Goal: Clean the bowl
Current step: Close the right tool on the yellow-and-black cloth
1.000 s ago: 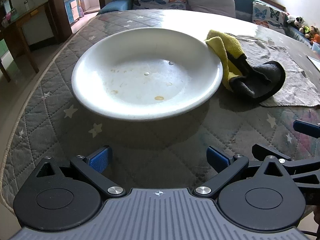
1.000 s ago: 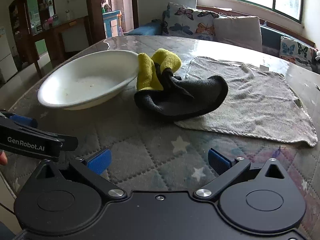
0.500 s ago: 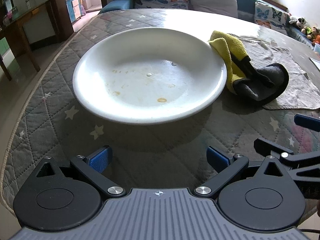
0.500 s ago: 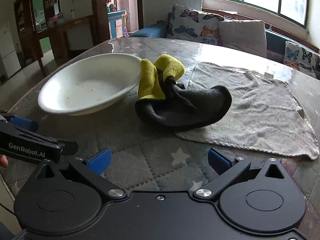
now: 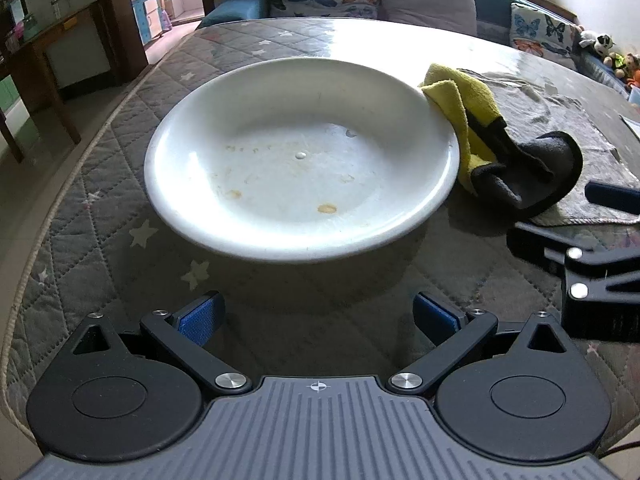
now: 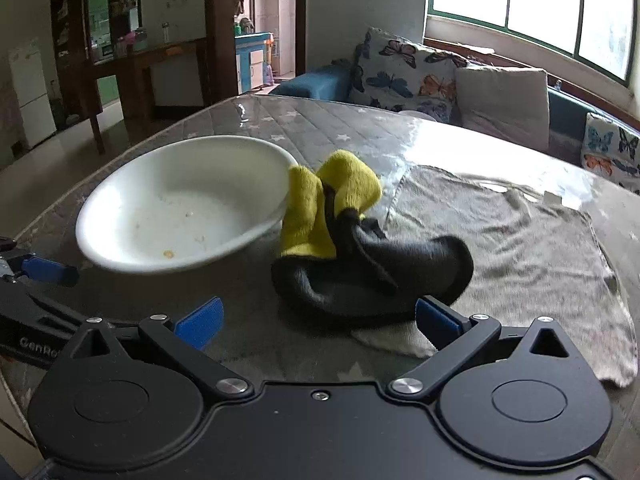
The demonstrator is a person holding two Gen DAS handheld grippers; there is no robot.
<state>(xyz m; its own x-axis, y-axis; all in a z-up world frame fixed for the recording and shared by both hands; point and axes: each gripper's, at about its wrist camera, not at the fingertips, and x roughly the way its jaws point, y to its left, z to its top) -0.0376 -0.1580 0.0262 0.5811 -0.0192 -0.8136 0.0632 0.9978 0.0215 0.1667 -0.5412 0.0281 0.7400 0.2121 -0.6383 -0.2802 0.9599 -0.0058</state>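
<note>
Closing on the work area, both cameras now show their subjects larger than a second ago, so both grippers have advanced across the round worktop (image 5: pixel 120 184) with its grey quilted star-pattern cover under a glossy clear sheet. The approach is judged under way; no cleaning has begun.

The wide, shallow white bowl (image 5: pixel 304 160) sits on the worktop, directly ahead of the left gripper (image 5: pixel 316 316), whose jaws stand spread and empty, short of the near rim. The bowl holds no liquid that can be seen: only scattered tan dried spots (image 5: pixel 327 208) and a small pale droplet near the centre.

The yellow-and-dark-grey plush cloth (image 6: pixel 360 252) lies bunched, its yellow end touching the bowl's right rim, its dark end resting on a flat pale grey towel (image 6: pixel 520 236). The right gripper (image 6: pixel 318 322) is spread wide and holds nothing, with the cloth's dark end just ahead between its fingers. Judgement: gripping the cloth is the next requirement.
</note>
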